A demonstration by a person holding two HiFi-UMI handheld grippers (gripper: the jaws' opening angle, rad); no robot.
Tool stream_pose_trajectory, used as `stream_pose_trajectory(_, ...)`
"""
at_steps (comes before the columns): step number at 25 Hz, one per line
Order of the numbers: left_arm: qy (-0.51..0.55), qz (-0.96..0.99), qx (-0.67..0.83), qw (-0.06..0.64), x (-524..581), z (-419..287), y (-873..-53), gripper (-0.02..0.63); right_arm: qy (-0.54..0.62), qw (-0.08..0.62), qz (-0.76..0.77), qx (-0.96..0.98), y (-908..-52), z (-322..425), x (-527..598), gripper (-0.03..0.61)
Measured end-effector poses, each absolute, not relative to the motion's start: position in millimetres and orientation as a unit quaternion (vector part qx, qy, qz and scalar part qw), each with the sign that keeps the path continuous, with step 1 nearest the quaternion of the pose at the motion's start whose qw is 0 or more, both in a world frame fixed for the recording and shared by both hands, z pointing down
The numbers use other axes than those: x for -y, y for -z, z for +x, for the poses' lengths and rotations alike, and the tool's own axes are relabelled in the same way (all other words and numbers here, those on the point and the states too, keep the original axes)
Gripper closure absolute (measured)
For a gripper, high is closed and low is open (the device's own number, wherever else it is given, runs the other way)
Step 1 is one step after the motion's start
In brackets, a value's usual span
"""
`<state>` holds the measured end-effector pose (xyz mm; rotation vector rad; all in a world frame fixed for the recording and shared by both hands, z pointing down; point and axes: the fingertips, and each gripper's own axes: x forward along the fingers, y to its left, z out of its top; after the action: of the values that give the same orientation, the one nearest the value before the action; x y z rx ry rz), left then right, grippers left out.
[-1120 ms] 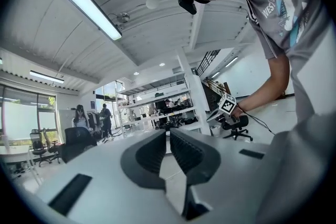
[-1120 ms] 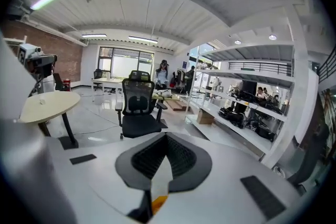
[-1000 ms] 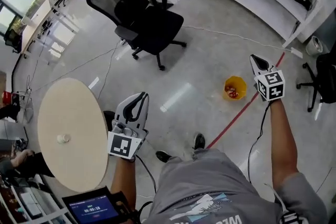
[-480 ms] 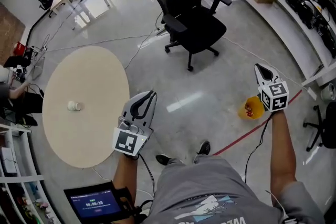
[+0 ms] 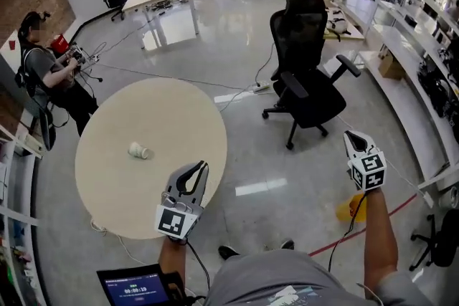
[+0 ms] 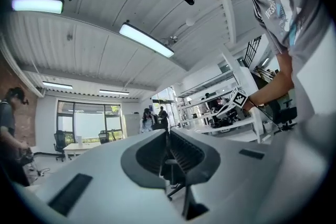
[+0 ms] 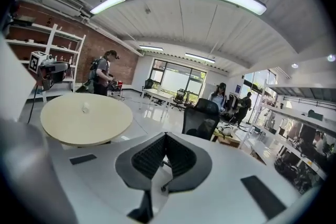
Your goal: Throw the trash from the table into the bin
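Observation:
A crumpled white paper cup point(image 5: 138, 150) lies on its side on the round beige table point(image 5: 179, 118); the right gripper view shows the cup point(image 7: 85, 108) as a small speck far off on the table point(image 7: 105, 123). The yellow bin point(image 5: 353, 209) stands on the floor at the lower right, partly hidden by my right forearm. My left gripper point(image 5: 201, 167) hovers by the table's near right edge, shut and empty. My right gripper point(image 5: 349, 135) is raised over the floor above the bin, also shut with nothing in it. Its own camera shows the jaws point(image 7: 165, 135) pressed together.
A black office chair point(image 5: 308, 86) stands between the table and the right-hand benches. A person point(image 5: 46, 75) stands past the table's far left edge, and others stand at the back. Cables and a red line cross the floor. A tablet point(image 5: 135, 286) sits at the bottom edge.
The view has swung from the bin toward the table. Both grippers moved with it: the left now sits at the table's edge, and the bin has slid under my right arm.

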<state>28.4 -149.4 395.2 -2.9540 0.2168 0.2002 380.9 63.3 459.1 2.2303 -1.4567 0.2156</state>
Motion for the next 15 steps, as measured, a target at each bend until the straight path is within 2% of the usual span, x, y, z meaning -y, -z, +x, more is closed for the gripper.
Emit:
stream_pose_trajectory(7,-0.066,-0.982,-0.15,0.092,234,-114,-395,0.548,-0.04,0.245,0.771,0.586,-425,270,80,0.571)
stream_pose_trajectory(15,-0.07,-0.966,-0.23,0.095,284,-226,-409,0.548,-0.006,0.264,0.71,0.653,-420,162,201,0.571)
